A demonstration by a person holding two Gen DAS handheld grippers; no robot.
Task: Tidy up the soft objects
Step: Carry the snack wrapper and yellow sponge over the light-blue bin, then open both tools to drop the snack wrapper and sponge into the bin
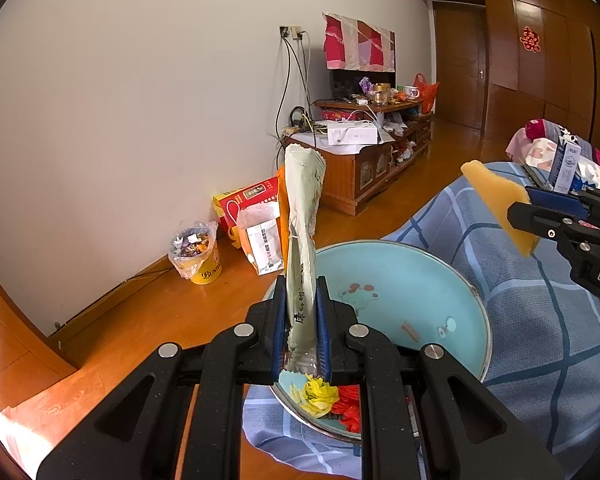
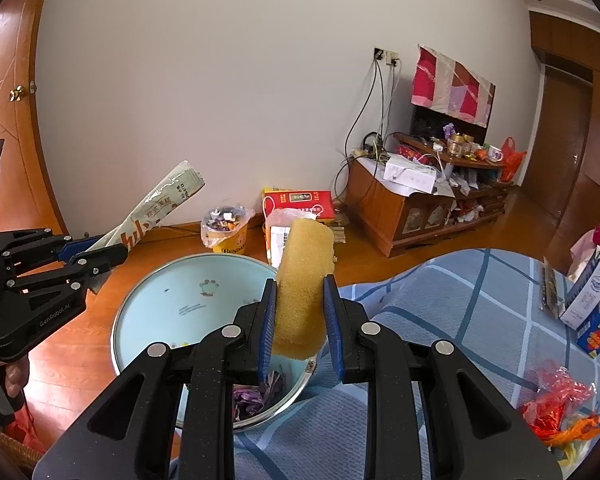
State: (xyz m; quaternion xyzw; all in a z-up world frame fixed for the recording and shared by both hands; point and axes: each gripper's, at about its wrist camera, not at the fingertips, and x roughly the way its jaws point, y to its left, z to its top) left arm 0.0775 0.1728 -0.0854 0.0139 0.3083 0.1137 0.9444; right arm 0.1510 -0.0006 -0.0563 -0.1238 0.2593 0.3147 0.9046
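A large light-blue basin [image 1: 412, 280] sits on a blue checked cloth [image 1: 540, 320] at the cloth's edge, its rim metal-bound, its inside printed with small cartoon figures. Yellow and red crumpled scraps [image 1: 324, 398] lie at its near side in the left wrist view; purple scraps [image 2: 256, 396] show there in the right wrist view.

Above the basin, the left gripper [image 1: 303, 320] is clenched on a pale green packet [image 1: 302, 216], which stands upright out of the blue pads. The right gripper [image 2: 300, 320] is clamped on a yellow sponge [image 2: 302, 284], squeezed between its pads and rising past them. Both soft things hang over or just beside the basin, apart from each other and not in it.

Farther along the cloth, a blue-and-white carton [image 2: 592, 300] stands tilted, and a red-orange plastic bag [image 2: 556, 408] lies crumpled near the cloth's right edge.

On the wooden floor [image 1: 148, 320] against the white wall [image 1: 140, 100], a yellow bucket [image 1: 200, 256] lined with clear plastic holds mixed rubbish. Beside it stand a red box [image 1: 248, 200] and a white bag [image 1: 262, 240]. A low wooden cabinet [image 1: 364, 168] carries a white box [image 1: 352, 134], cables, jars and a mug, with a screen behind it draped in a red-and-pink cloth [image 1: 358, 44]. Wood-panelled doors [image 1: 540, 60] close the right side of the room.
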